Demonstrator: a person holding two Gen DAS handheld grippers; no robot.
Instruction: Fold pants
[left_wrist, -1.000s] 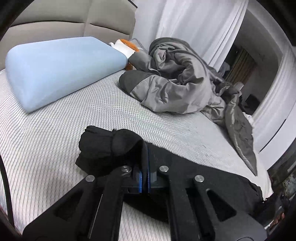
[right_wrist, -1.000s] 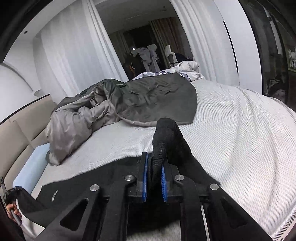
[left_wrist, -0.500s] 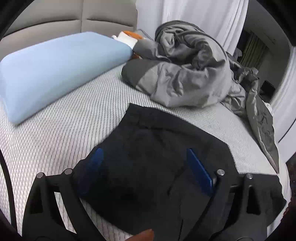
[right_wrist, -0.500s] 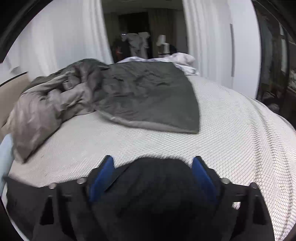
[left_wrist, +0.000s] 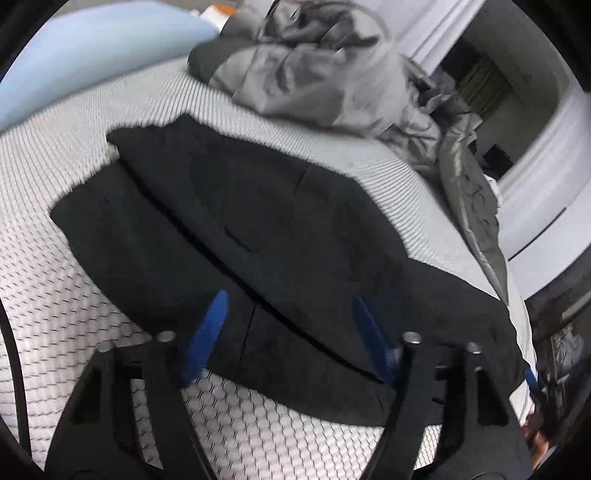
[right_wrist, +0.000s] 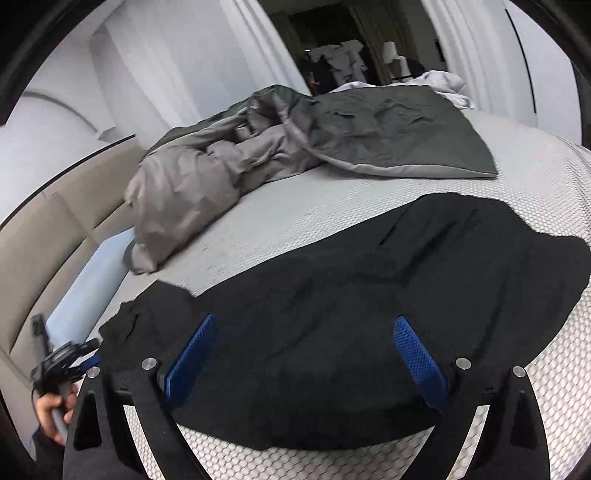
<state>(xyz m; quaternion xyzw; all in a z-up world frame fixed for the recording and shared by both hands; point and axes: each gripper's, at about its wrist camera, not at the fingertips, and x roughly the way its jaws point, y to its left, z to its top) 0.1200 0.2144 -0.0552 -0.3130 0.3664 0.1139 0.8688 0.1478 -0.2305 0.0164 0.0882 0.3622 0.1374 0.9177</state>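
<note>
The black pants (left_wrist: 258, 221) lie folded flat on the white textured mattress (left_wrist: 74, 314), one layer lapped over another. My left gripper (left_wrist: 288, 299) hovers over their near edge. Its jaws are closing, and the blue pads (left_wrist: 207, 332) still stand well apart and press nothing. In the right wrist view the pants (right_wrist: 369, 277) spread wide under my right gripper (right_wrist: 304, 319). Its jaws are opening, and its blue pads (right_wrist: 417, 358) are clear of the cloth on both sides. The left gripper (right_wrist: 62, 362) and the hand holding it show at the lower left of that view.
A crumpled grey duvet (right_wrist: 258, 147) lies heaped beyond the pants. A light blue pillow (left_wrist: 92, 55) rests against the beige headboard (right_wrist: 55, 221). White curtains (right_wrist: 184, 66) hang behind the bed. The mattress edge drops off at the right (right_wrist: 554, 332).
Both grippers were shut on raised folds of the pants. They have let go, opened wide and drawn back and down. The pants now lie flat and folded.
</note>
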